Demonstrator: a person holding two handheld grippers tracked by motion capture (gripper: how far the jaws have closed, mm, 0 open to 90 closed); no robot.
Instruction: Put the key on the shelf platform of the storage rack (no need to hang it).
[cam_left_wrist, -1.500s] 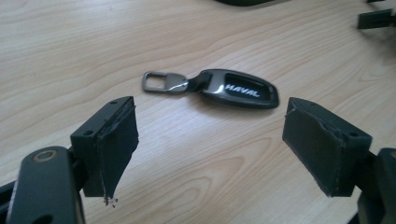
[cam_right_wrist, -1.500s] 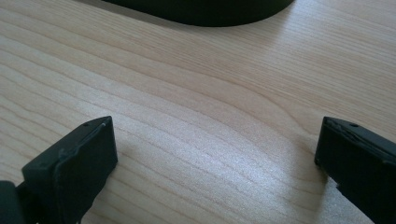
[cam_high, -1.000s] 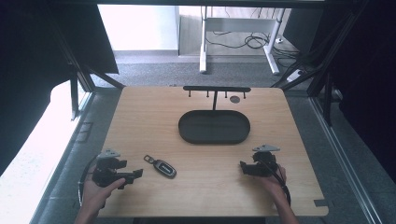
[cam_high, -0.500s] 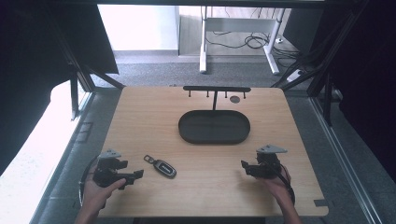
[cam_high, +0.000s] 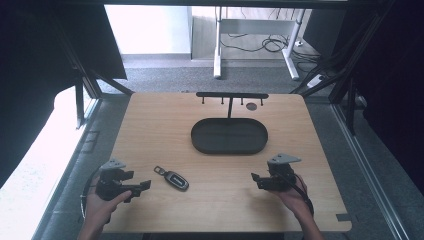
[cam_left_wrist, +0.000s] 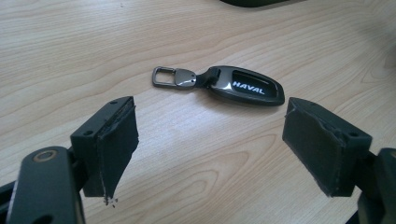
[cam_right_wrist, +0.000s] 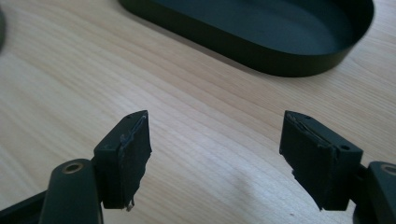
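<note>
High view: wooden tabletop (cam_high: 165, 120) carries a black oval tray (cam_high: 229, 136) at centre, toward the far side. Behind the tray stands a black rack (cam_high: 232, 95) with a horizontal bar and short pegs; a small round dark object (cam_high: 251, 106) lies just beside it, too small to identify. A car key fob (cam_high: 176, 179) with a metal clip lies on the near left part of the tabletop, well apart from the tray. The left gripper (cam_high: 140, 186) is held in the left hand (cam_high: 100, 207) at the near left edge, pointing right toward the fob and near it, not touching. The right gripper (cam_high: 257, 180) is held in the right hand (cam_high: 292, 195) at the near right, pointing left.

Left gripper view: fingers (cam_left_wrist: 114, 140) stand wide apart with nothing between them. The fob (cam_left_wrist: 245, 85), black and marked HAVAL, lies flat on the wood just beyond the fingertips, its clip (cam_left_wrist: 173, 77) toward the left.

Right gripper view: fingers (cam_right_wrist: 128, 149) likewise wide apart, empty, over bare wood. The tray (cam_right_wrist: 261, 32) lies farther off, apparently empty.
</note>
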